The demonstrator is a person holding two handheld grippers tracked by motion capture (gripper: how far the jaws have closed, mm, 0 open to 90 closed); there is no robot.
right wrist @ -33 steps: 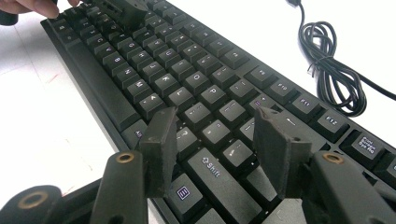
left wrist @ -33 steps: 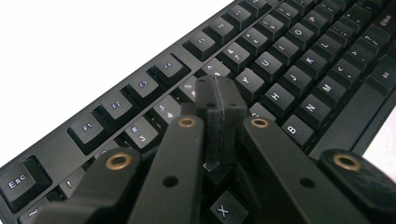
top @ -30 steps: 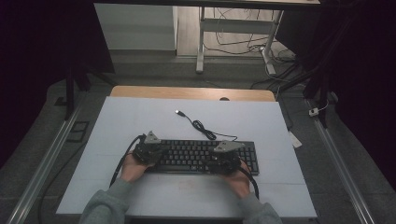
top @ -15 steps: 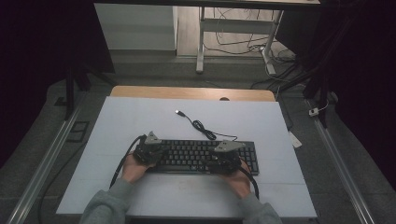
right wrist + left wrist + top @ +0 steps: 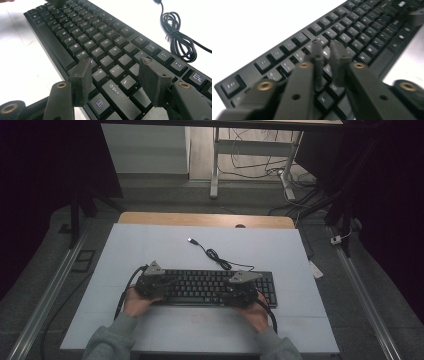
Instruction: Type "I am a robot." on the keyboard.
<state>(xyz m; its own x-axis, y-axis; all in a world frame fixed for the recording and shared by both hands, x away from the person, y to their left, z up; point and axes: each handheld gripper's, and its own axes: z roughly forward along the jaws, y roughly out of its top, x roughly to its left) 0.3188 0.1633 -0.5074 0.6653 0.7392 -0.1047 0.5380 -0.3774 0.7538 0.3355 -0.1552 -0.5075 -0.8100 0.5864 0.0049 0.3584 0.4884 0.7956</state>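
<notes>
On the white desk (image 5: 150, 245) the black keyboard (image 5: 215, 285) lies flat, likely rigid and fairly light, best taken by its ends; left tool (image 5: 329, 53) barely parted, right tool (image 5: 115, 80) wide, both having just been opening, neither gripping anything.

Dim high view, overexposed gripper views, blurred foreground

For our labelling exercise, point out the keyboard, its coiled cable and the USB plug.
keyboard (image 5: 210, 284), high view, middle key rows.
coiled cable (image 5: 178, 37), right gripper view, bundled loops.
USB plug (image 5: 191, 240), high view, the cable's free end.
</notes>
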